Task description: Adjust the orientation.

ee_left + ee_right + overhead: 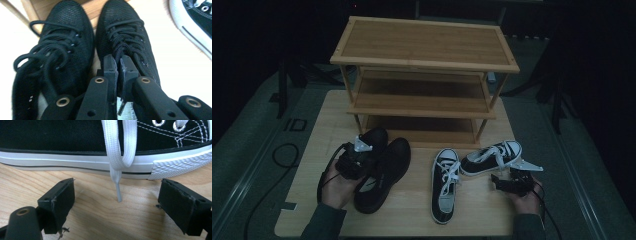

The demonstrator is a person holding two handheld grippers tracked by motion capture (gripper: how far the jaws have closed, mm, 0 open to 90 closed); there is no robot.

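Two black lace-up shoes stand side by side at the table's left, one [374, 139] [65, 45] nearer the rack, the other [387, 170] [125, 27] beside it. My left gripper [363, 159] [119, 65] is over them, shut on a thin edge of fabric at the opening of the second black shoe. Two black-and-white sneakers sit at the right: one [445, 182] points towards the rack, the other [492, 156] [62, 142] lies crosswise. My right gripper [501, 180] [117, 187] stands open, low over the table beside the crosswise sneaker, whose white lace [117, 157] hangs down between the jaws.
A three-tier bamboo shoe rack [424, 50] stands at the back of the wooden table [322, 130]. The toe of a sneaker [195, 22] shows at the top right of the left gripper view. A black cable [282, 155] loops off the table's left side.
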